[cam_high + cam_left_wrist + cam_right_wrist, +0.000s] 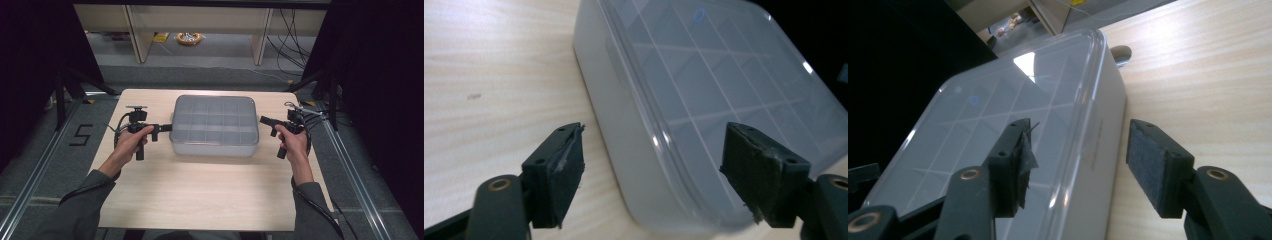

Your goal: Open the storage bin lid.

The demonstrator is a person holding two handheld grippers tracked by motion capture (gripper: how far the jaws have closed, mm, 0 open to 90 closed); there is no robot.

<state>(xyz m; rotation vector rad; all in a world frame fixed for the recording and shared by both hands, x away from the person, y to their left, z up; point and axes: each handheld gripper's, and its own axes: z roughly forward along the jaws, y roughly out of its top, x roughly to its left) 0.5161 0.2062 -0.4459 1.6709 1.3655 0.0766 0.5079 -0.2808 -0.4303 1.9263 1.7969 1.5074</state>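
**Translucent plastic box flanked by both grippers**

Translucent plastic compartment box point(214, 125), lid closed, is sitting toward the far edge of the wooden table point(200, 195), centred between its side edges. The left gripper point(651, 170) is straddling the box's left rim with jaws spread wide, gripping nothing. The right gripper point(1078, 167) is straddling the right rim, jaws likewise wide apart and empty.

Black "5" point(81, 135) marked on grey floor point(40, 150)
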